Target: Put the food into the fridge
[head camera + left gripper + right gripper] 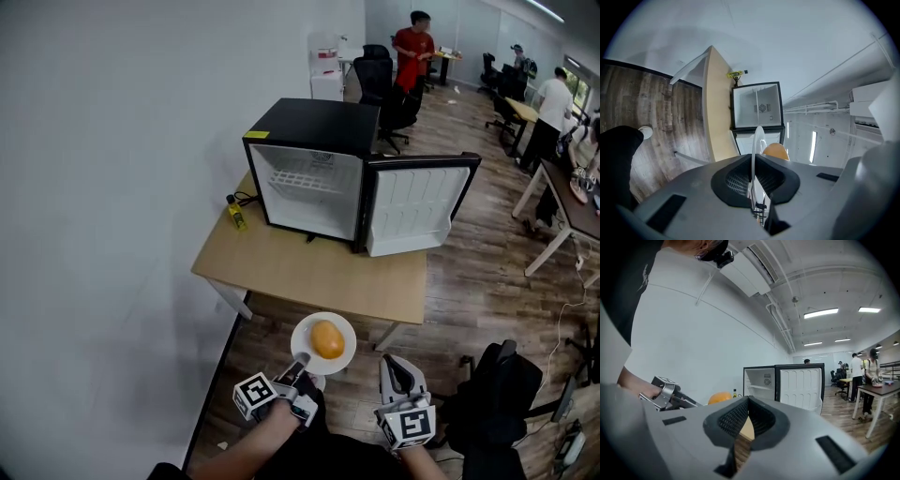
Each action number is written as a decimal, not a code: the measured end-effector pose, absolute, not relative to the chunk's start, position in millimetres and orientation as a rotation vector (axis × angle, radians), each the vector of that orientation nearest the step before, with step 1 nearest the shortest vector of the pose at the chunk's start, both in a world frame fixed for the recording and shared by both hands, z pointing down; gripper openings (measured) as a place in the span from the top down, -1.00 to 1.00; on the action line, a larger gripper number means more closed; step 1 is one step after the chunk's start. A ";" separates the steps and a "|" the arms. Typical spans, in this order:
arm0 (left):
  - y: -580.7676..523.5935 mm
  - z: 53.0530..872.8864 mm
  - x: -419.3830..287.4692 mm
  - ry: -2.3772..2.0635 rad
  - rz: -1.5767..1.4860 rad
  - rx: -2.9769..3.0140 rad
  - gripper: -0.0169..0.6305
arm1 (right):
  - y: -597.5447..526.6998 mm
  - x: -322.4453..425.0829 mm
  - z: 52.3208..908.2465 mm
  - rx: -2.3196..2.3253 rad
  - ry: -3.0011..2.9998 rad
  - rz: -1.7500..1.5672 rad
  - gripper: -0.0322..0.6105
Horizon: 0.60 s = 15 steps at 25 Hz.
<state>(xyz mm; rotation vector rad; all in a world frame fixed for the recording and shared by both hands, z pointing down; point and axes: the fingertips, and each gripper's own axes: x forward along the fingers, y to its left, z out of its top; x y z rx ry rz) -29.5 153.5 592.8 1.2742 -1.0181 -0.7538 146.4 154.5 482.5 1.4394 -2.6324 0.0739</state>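
While we are pinching the rim of the white plate (307,330) between the tightly closed fingers of our left gripper (298,364), the orange food (327,339) is sitting on that plate just beyond the fingertips. Our right gripper (401,370) is hovering alongside, fingers pressed together on nothing. The open fridge (309,173) is standing well ahead of both.

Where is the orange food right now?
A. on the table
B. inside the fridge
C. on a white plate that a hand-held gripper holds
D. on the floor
C: the orange food sits on the white plate, whose rim the left hand-held gripper pinches, short of the table and the open fridge.
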 end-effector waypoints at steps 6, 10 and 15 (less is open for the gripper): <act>93.7 581.2 -44.3 -0.977 -0.751 1.299 0.87 | 87.5 131.6 476.9 1.483 -2.628 0.153 0.71; 52.8 572.4 -56.7 -0.974 -0.715 1.328 0.87 | 43.0 121.4 478.3 1.535 -2.615 0.173 0.71; 6.7 568.9 -68.5 -0.955 -0.685 1.342 0.87 | -2.2 110.9 483.6 1.600 -2.577 0.201 0.71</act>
